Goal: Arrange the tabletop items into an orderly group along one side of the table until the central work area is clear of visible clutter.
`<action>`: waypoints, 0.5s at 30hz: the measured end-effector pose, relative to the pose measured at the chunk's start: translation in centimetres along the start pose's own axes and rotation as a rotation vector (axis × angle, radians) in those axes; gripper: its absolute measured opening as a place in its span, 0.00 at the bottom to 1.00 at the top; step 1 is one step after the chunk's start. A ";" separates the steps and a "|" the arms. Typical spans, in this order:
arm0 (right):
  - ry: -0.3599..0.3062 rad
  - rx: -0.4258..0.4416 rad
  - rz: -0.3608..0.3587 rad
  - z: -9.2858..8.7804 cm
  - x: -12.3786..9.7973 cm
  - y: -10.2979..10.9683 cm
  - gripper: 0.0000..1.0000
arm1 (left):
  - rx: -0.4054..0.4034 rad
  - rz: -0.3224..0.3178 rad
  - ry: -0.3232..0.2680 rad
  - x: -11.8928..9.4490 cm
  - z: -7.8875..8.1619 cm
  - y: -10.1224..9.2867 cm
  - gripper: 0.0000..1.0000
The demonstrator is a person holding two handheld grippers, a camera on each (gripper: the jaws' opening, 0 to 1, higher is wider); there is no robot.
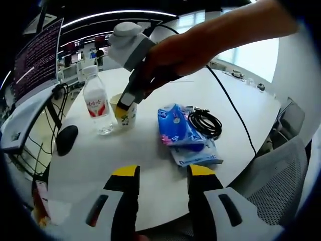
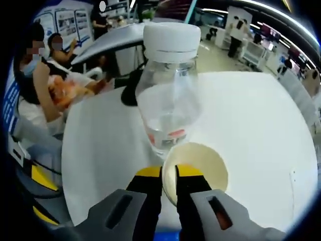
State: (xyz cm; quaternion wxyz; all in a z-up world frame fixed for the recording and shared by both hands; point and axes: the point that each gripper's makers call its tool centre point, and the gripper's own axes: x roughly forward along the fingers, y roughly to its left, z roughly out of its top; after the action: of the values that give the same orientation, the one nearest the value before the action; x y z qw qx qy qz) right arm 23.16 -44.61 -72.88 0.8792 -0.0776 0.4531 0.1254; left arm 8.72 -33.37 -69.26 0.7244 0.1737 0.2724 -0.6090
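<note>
A cream paper cup [image 1: 126, 114] stands on the round white table [image 1: 150, 181], right beside a clear water bottle [image 1: 98, 103] with a white cap. My right gripper [image 1: 124, 103], held by a hand, reaches down onto the cup. In the right gripper view the jaws are shut on the near rim of the cup [image 2: 203, 168], one finger inside and one outside, and the gripper [image 2: 169, 173] faces the bottle [image 2: 168, 100] just behind it. My left gripper [image 1: 163, 173] stands open over the table's near edge, holding nothing.
Two blue tissue packs [image 1: 176, 125] and a coiled black cable [image 1: 204, 123] lie right of the cup. A black mouse [image 1: 66, 139] and a laptop [image 1: 30, 70] sit at the left edge. A grey chair [image 1: 281, 175] stands at the right. People sit beyond the table [image 2: 100, 150].
</note>
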 end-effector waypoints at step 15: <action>-0.023 -0.008 -0.002 0.0 -1.2 0.2 0.15 | 0.016 0.000 0.004 -0.1 -0.1 -0.1 0.37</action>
State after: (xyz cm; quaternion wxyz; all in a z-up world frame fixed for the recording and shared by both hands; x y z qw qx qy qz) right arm 22.44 -44.57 -71.92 0.8841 -0.0802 0.4424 0.1274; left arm 8.64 -33.29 -69.26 0.7224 0.1808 0.2690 -0.6108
